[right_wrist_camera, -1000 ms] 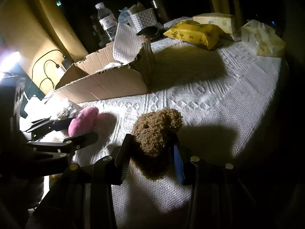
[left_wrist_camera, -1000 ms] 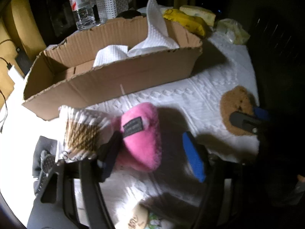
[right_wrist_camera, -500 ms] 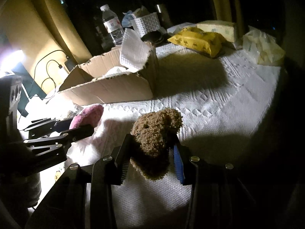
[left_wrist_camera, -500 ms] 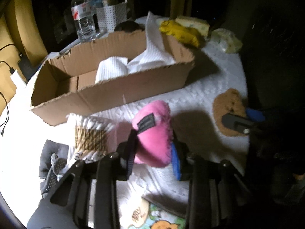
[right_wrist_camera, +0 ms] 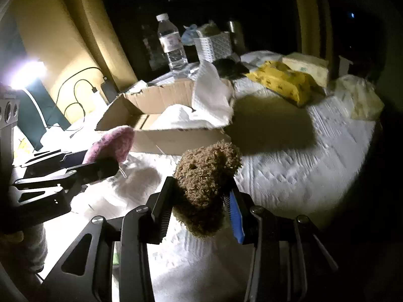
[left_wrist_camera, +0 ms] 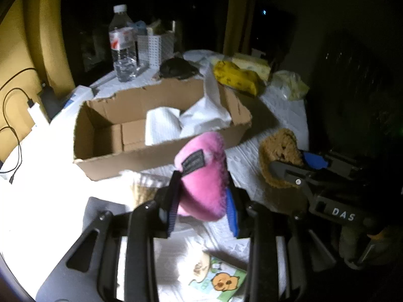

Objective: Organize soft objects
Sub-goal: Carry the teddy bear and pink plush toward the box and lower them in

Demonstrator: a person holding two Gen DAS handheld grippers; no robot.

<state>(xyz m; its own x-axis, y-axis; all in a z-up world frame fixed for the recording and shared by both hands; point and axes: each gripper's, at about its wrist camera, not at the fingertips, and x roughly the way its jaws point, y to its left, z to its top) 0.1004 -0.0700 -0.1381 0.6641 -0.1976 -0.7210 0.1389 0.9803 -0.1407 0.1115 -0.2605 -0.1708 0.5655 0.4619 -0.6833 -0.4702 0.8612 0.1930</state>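
I am working over the table (right_wrist_camera: 289, 166), covered in a white knitted cloth, with the cardboard box (left_wrist_camera: 141, 156) lying ahead of both tongs and its long side running across my view. The box is open at the top; white paper (left_wrist_camera: 191, 120) is filling its right half, and its left half is showing bare floor. Judgement: that bare half is where the two toys are going, so the coming move turns on the box lying forward of both tongs, past its near wall. In my left-hand view the pink toy is overlapping that near wall, so I am judging my left hand the nearer of the two; the right one is sitting further to the right, off the box's end. My left tongs (left_wrist_camera: 202, 201) are clenching the pink plush toy (left_wrist_camera: 201, 183), pads pressing on both flanks, the toy standing up between them with its dark label facing me and its base clear of the cloth. My right tongs (right_wrist_camera: 201, 206) are gripping the brown curly bear (right_wrist_camera: 205, 178) at its lower body, head poking above the fingers. Both sets are standing partly closed, as far as the soft bodies are allowing. Risk, as I judge it: the plush is squashing, so either toy could be slipping on the way over the wall.
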